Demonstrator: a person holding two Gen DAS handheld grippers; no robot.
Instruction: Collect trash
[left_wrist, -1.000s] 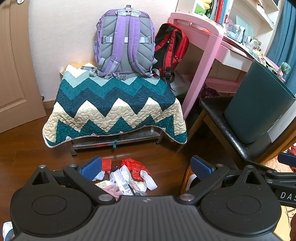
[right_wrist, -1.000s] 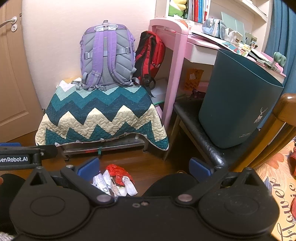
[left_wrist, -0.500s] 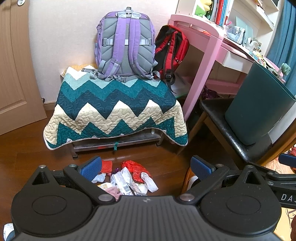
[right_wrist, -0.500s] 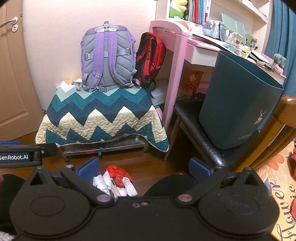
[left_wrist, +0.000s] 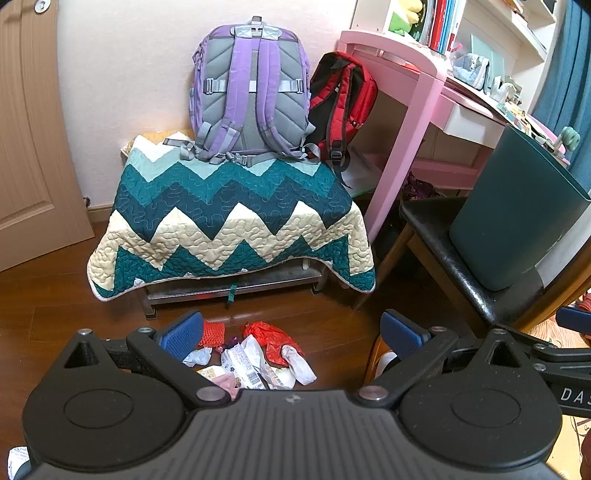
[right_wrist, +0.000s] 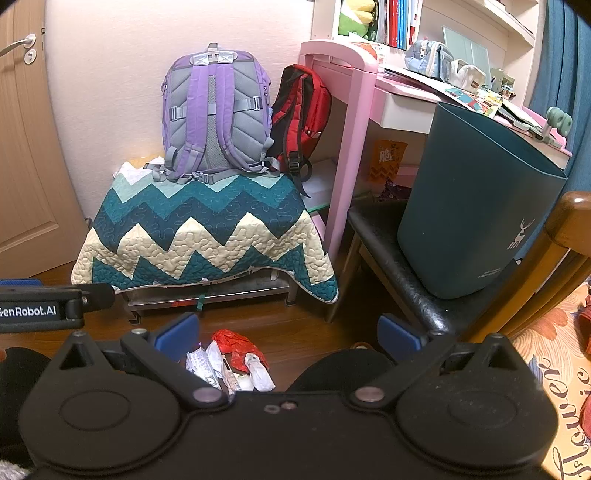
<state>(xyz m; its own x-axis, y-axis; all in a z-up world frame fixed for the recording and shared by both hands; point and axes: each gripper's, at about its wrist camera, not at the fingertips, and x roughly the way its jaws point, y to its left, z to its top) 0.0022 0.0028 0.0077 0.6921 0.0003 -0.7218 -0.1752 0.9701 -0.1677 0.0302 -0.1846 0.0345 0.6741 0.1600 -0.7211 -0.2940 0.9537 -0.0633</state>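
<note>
Far left of fingers: door (left_wrist: 33, 147), wood floor (left_wrist: 55, 295) bare here.
Left gripper (left_wrist: 291, 334): fingers (left_wrist: 181, 334) spread wide, holding nothing, hovering above the floor.
Trash pile (left_wrist: 255, 354): wrappers, a red mesh scrap, a red crumpled wrapper (left_wrist: 271, 338) and white tissue, on the floor between the left gripper's fingers, nearer the left finger; part hidden under the gripper body.
Ahead of fingers: low bench under a zigzag quilt (left_wrist: 229, 221), purple backpack (left_wrist: 251, 92) and red backpack (left_wrist: 343, 99) on top. Not trash.
Right gripper (right_wrist: 288, 334): fingers (right_wrist: 177, 336) released, empty; same trash pile (right_wrist: 232, 360) sits toward its left finger.
Right of fingers: teal bin (right_wrist: 476, 206) upright on a black chair seat (right_wrist: 388, 254), beside the pink tabletop (right_wrist: 406, 92).
Step in hand (judgement): approach for the first pick; nothing is collected yet.
Technique (judgement): lower one gripper only, centre one loose outer piece between the fingers, pinch at a crumpled fold, lift clear before swinging to the bin. Thin flat wrappers may slip; take bulky ones first.
</note>
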